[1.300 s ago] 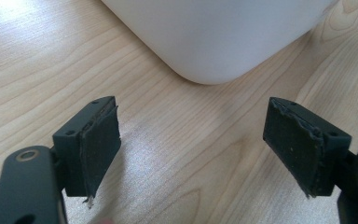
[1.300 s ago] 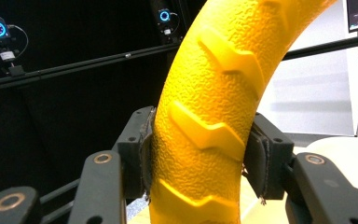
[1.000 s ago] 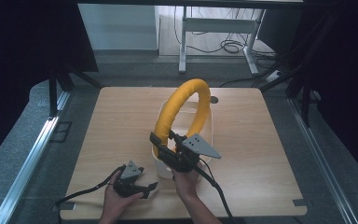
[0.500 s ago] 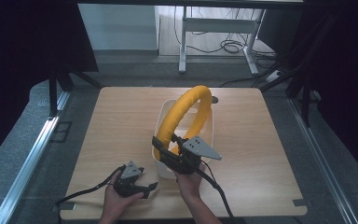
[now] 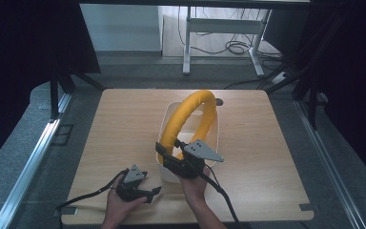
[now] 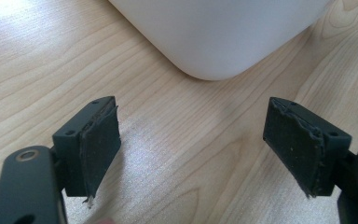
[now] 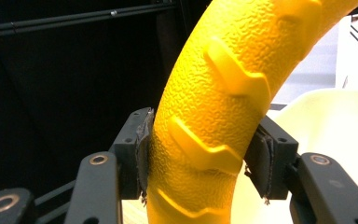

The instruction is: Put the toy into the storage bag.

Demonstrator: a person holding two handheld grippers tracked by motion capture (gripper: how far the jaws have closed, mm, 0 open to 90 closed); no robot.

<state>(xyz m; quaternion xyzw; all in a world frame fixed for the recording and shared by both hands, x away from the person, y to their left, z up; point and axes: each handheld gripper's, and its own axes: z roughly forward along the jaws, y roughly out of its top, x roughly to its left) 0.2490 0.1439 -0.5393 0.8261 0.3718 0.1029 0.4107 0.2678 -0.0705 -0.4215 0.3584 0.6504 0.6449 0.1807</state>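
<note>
Right tool (image 7: 200,163) clamped on the yellow ring (image 5: 190,119), pads pressing both sides of its textured, ridged tube. Ring stands upright, arching out of the white bin (image 5: 209,143) mid-bench (image 5: 119,124); its lower end is in the tool at the bin's near edge. Left tool (image 6: 196,149) wide apart, nothing between the pads, low over the bench just short of the bin's rounded corner, near the front edge

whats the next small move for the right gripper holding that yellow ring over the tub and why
Probably lower it a little. The right gripper is shut on the yellow ring, which stands upright in the white tub with its top well above the rim. The left gripper is open, near the tub's corner.
</note>
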